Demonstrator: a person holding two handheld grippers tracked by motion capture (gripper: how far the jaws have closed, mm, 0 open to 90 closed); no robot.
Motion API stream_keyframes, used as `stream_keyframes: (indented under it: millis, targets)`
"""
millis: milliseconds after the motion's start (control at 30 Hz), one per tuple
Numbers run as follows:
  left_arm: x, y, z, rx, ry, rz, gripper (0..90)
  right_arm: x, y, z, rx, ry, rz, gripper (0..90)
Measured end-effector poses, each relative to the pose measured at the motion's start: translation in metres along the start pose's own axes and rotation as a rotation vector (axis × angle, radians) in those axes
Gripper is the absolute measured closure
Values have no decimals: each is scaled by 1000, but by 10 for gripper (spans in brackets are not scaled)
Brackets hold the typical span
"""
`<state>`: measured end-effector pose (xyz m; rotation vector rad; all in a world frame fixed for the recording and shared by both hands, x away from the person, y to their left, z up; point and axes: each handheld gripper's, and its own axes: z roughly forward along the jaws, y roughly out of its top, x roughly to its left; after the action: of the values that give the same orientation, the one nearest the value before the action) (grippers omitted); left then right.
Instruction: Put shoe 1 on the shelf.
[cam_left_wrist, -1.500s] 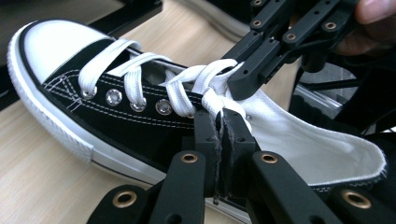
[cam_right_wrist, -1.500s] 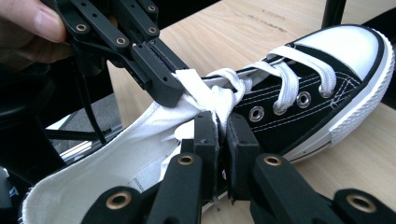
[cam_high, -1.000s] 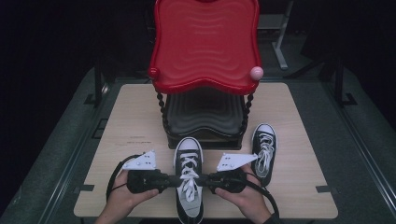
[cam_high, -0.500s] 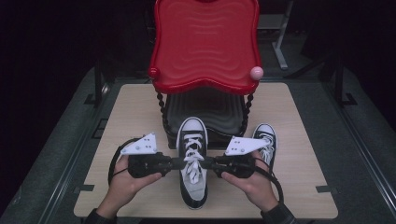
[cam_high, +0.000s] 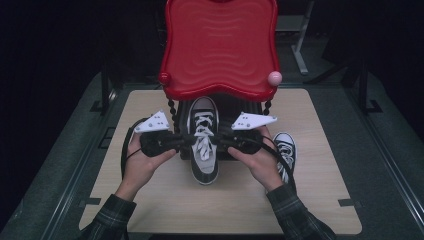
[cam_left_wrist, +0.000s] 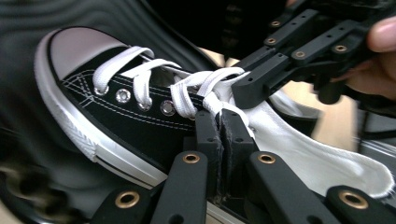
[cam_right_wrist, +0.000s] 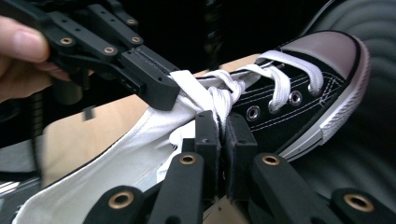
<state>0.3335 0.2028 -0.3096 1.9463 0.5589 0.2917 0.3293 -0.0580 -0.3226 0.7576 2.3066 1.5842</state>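
Observation:
A black high-top sneaker (cam_high: 202, 150) with white laces and toe cap hangs above the table between my two grippers, its toe pointing at the rack. My left gripper (cam_high: 183, 142) is shut on one side of the shoe's laced opening, and my right gripper (cam_high: 223, 142) is shut on the other side. In the left gripper view the jaws (cam_left_wrist: 219, 128) pinch the sneaker (cam_left_wrist: 116, 107) by its laces, with the other gripper (cam_left_wrist: 261, 84) across from them. In the right gripper view the jaws (cam_right_wrist: 218, 127) clamp the white lining edge of the sneaker (cam_right_wrist: 299, 102).
A red wavy-edged shelf (cam_high: 220, 50) tops a rack on black beaded posts, with a dark lower shelf (cam_high: 240, 107) under it. The matching second sneaker (cam_high: 285, 152) lies on the wooden table (cam_high: 320, 200) at the right, by the right wrist.
Both hands have carried the sneaker up and away from the table's near edge toward the rack. Its toe now sits below the red shelf's front rim.

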Motion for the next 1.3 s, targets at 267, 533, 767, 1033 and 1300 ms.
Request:
stream_keyframes:
  millis: [267, 533, 767, 1033, 1300]
  targets:
    - [25, 3, 12, -41, 121, -11, 874, -21, 13, 27, -27, -86, -6, 857]
    - [31, -8, 20, -48, 141, -29, 875, -26, 7, 39, -23, -109, -2, 857]
    - [25, -13, 17, -58, 136, -28, 771, -23, 4, 42, -15, -122, -12, 856]
    - [11, -18, -9, -66, 98, -6, 504, -20, 5, 31, -40, -72, 12, 673]
    - [-7, -41, -21, -11, 78, 21, 408, -8, -6, 5, -54, -62, -17, 551]
